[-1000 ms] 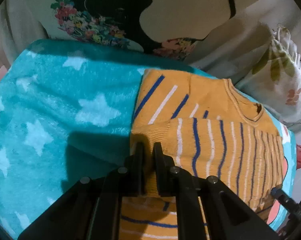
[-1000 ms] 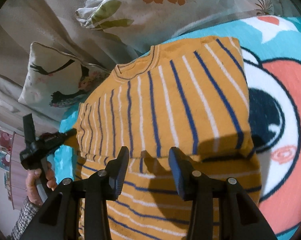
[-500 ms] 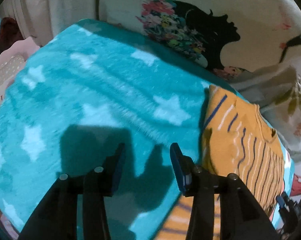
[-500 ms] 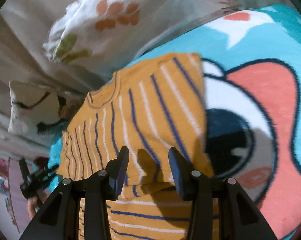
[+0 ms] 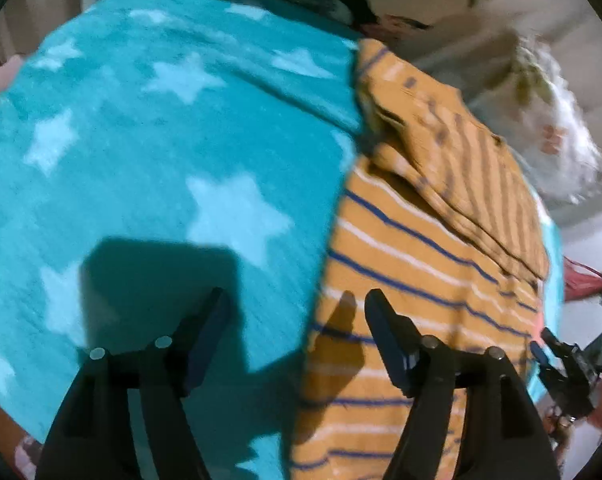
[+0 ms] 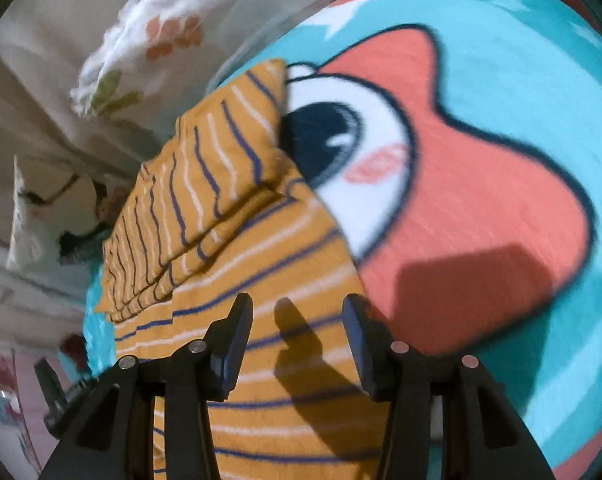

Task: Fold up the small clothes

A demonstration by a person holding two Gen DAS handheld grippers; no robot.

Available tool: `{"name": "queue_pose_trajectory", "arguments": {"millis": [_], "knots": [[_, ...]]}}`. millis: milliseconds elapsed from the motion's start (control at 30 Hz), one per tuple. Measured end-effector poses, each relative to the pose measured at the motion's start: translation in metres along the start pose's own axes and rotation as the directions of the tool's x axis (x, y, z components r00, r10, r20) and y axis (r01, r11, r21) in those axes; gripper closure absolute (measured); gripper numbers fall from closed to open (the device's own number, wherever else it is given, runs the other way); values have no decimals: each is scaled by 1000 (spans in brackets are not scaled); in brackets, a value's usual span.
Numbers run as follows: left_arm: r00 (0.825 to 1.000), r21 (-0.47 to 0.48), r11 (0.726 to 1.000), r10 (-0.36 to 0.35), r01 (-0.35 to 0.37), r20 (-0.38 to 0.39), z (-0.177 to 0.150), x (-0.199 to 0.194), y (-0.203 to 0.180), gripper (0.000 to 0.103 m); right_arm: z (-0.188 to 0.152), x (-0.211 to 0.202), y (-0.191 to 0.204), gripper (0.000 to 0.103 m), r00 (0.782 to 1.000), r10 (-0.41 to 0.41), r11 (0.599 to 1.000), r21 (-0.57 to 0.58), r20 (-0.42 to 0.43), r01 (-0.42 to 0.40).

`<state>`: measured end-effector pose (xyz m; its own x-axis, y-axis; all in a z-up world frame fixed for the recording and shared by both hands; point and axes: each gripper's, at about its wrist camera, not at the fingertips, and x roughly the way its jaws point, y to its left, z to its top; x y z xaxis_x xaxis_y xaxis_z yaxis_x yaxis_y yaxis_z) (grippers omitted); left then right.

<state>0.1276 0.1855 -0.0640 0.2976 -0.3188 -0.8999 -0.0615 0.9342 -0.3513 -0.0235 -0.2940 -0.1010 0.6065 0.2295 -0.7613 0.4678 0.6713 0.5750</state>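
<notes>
An orange sweater (image 5: 421, 264) with blue and white stripes lies on a teal star blanket (image 5: 149, 168), its sleeves folded across the chest. My left gripper (image 5: 297, 312) is open and empty, hovering over the sweater's left edge near the hem. In the right wrist view the sweater (image 6: 269, 320) lies beside the blanket's coral cartoon face (image 6: 481, 200). My right gripper (image 6: 297, 316) is open and empty above the sweater's right edge near the hem. The right gripper also shows at the lower right of the left wrist view (image 5: 569, 364).
Floral and printed pillows (image 6: 133, 52) lie beyond the sweater's collar, also in the left wrist view (image 5: 549, 128). The blanket's left edge (image 5: 5, 360) drops off at the lower left. The left gripper's tip shows at the far lower left of the right wrist view (image 6: 57, 400).
The left gripper let go of the folded sleeve, opened, and swung back toward the sweater's left hem side. The right gripper, open throughout, moved toward the sweater's right hem side.
</notes>
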Motion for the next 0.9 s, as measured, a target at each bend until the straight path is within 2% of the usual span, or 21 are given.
{"name": "queue_pose_trajectory", "arguments": {"millis": [100, 133, 200, 300, 333, 367, 400, 533, 700, 833, 900], "knots": [[999, 54, 997, -47, 48, -16, -15, 0, -3, 33, -18, -12, -13, 50, 998, -57, 998, 42, 22, 56], [998, 72, 995, -64, 66, -26, -21, 0, -5, 33, -25, -15, -18, 50, 999, -46, 997, 57, 25, 45], [994, 86, 991, -96, 99, -43, -33, -2, -4, 33, -37, -21, -27, 50, 1000, -2, 995, 100, 27, -1], [985, 75, 984, -154, 159, -74, -48, -3, -3, 33, -53, -22, -36, 49, 993, 119, 981, 158, -20, -114], [982, 72, 982, -169, 175, -81, -55, -6, -3, 33, -60, -18, -39, 49, 979, 197, 963, 197, -49, -184], [979, 70, 979, -184, 190, -89, -62, -7, -6, 33, -64, -15, -40, 49, 969, 238, 951, 219, -66, -219], [974, 63, 975, -205, 211, -98, -70, -8, -6, 33, -71, -10, -43, 49, 949, 303, 928, 256, -90, -272], [963, 41, 967, -247, 252, -103, -90, -12, -8, 33, -92, -2, -45, 49, 904, 414, 873, 326, -105, -362], [955, 4, 959, -281, 283, -92, -112, -19, -4, 33, -106, -2, -40, 49, 877, 454, 868, 300, -159, -395], [959, -41, 962, -273, 270, -72, -123, -23, -3, 33, -114, -3, -42, 49, 861, 475, 863, 292, -184, -413], [967, -45, 968, -250, 248, -51, -131, -25, -7, 33, -117, -4, -41, 49, 858, 471, 870, 268, -204, -413]]}}
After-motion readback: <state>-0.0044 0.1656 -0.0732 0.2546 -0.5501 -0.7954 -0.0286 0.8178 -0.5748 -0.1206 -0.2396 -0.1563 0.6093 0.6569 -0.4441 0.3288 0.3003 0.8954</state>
